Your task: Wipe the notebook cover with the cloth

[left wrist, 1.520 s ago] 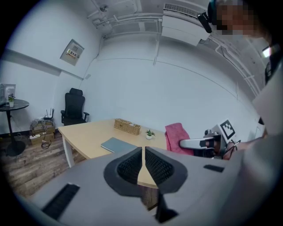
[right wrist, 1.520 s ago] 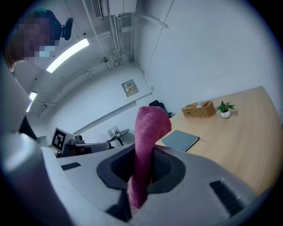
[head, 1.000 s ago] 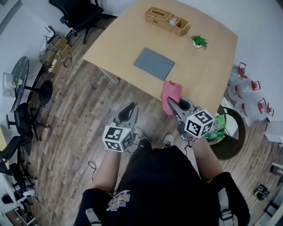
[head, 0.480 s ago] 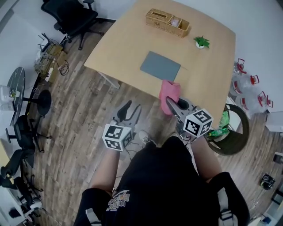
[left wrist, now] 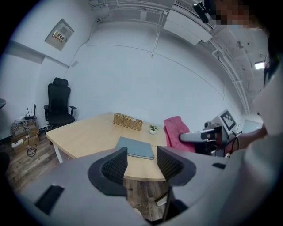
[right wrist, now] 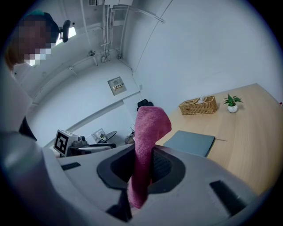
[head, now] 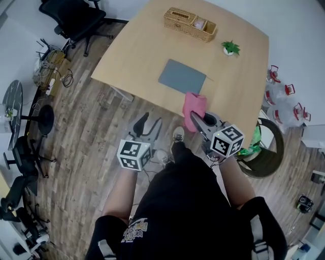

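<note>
A grey notebook (head: 182, 76) lies flat near the middle of the wooden table (head: 137, 45); it also shows in the left gripper view as the notebook (left wrist: 136, 148) and in the right gripper view as the notebook (right wrist: 191, 142). My right gripper (head: 195, 121) is shut on a pink cloth (head: 194, 107), which stands up between its jaws as the cloth (right wrist: 145, 150), at the table's near edge. My left gripper (head: 147, 124) hangs over the floor, short of the table; its jaws are opening with nothing between them.
A wicker basket (head: 190, 24) and a small potted plant (head: 230, 48) stand at the table's far side. An office chair (head: 76, 15) is at the far left. Water jugs (head: 284, 101) and a bin (head: 265, 152) stand at the right. Cables lie on the wood floor.
The left gripper's jaws have spread apart from shut. The view has shifted slightly; the right gripper with the cloth has stayed at the table's near edge.
</note>
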### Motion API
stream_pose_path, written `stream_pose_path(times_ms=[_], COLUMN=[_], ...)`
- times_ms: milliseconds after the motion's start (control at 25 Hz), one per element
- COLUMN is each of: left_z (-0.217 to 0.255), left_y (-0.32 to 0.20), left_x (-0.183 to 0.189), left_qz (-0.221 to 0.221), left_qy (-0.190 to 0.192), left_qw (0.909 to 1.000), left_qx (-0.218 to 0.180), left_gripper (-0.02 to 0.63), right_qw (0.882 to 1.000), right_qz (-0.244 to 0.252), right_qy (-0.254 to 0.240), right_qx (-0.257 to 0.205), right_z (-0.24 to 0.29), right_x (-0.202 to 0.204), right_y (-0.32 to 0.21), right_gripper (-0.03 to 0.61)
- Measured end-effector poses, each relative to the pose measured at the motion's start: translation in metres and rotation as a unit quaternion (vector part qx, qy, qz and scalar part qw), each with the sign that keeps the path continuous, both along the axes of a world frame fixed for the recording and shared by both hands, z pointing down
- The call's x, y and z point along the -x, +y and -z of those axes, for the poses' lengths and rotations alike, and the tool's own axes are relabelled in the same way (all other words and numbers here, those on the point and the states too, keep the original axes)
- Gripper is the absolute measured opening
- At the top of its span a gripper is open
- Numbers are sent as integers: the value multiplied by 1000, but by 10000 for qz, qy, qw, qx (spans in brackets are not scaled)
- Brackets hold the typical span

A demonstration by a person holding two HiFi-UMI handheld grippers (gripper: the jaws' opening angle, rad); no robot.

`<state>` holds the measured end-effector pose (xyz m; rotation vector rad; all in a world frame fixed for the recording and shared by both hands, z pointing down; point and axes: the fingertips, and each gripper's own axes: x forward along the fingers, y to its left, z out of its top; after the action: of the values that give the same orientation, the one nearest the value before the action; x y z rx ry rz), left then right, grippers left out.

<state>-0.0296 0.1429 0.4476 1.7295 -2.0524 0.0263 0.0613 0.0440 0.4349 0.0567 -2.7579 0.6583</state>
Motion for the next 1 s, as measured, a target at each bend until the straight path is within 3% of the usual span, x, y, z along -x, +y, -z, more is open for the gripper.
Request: stream_pose_path(times_ms=[1000], left_z=[-58], left_y=[-155], left_x=[79], left_qz=[-46], left_qy=[60], left_qw=[9953], left_qx=[968], left_gripper=[196], right_qw=[9993], right_qz=[-247], right_qy=[74], right_qx=[278], right_z=[-28], right_x=[57], right_y=[-171], right_gripper=[64])
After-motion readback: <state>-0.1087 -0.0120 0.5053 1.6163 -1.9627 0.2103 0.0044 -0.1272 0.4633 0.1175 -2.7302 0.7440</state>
